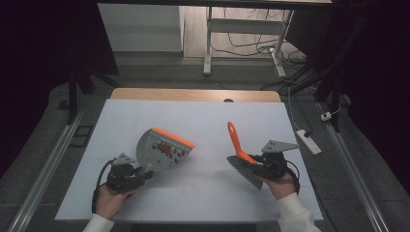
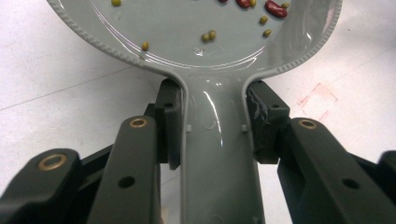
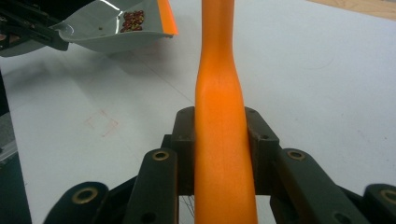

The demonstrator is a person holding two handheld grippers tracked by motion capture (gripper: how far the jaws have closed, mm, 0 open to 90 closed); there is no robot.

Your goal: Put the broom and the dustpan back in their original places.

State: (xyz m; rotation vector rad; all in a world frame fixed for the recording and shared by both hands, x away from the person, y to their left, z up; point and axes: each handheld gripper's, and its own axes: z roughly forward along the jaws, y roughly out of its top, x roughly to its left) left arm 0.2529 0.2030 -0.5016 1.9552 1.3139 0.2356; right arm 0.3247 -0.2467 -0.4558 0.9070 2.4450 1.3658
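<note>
A grey dustpan (image 1: 162,150) with an orange front lip is held up off the white table at a tilt, its handle clamped between the jaws of the left gripper (image 1: 143,172). Red and small green beans (image 1: 168,150) lie scattered in its pan. To the right, well apart from it, a brush (image 1: 241,157) with an orange handle and dark bristles is gripped by the handle in the right gripper (image 1: 257,162), handle pointing up and away, bristle head low.

Overhead view; two close, perhaps overlapping.
</note>
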